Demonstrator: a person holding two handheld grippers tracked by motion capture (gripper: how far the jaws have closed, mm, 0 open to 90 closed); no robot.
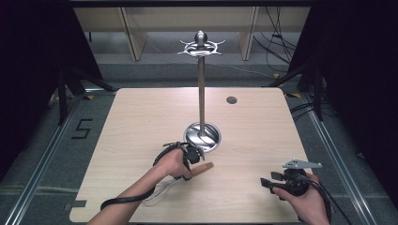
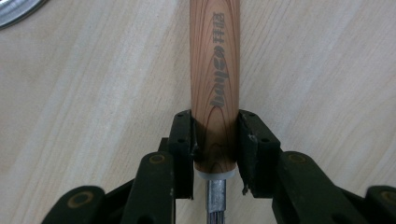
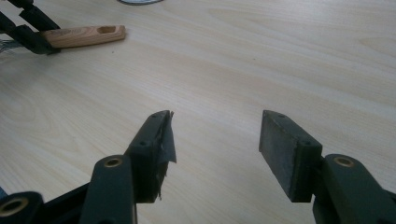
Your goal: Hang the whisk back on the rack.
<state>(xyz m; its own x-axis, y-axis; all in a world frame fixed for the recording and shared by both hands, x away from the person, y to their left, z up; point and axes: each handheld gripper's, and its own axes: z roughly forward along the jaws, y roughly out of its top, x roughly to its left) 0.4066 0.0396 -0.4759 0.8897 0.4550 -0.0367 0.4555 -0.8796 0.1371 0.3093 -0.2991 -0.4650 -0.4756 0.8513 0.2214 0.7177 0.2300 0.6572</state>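
A whisk lies on the wooden table (image 1: 263,136); its wooden handle (image 1: 203,168) points right and its wire loops (image 1: 157,192) lie beside the person's left forearm. My left gripper (image 1: 191,165) is shut on that handle. In the left gripper view the jaws clamp the handle (image 2: 215,70) near its lower end, just above the metal neck (image 2: 216,193). My right gripper (image 1: 267,181) hovers at the table's front right, open and empty. In the right gripper view its fingertips (image 3: 161,126) stand wide apart over bare wood, with the handle (image 3: 84,36) and the left gripper (image 3: 28,28) at the top left.
A tall metal utensil stand rises behind the left hand: round shiny base (image 1: 202,135), thin pole (image 1: 201,93), ring of hooks (image 1: 201,47) on top. A small dark grommet (image 1: 231,100) sits at the table's far right. Cables trail on the floor beyond.
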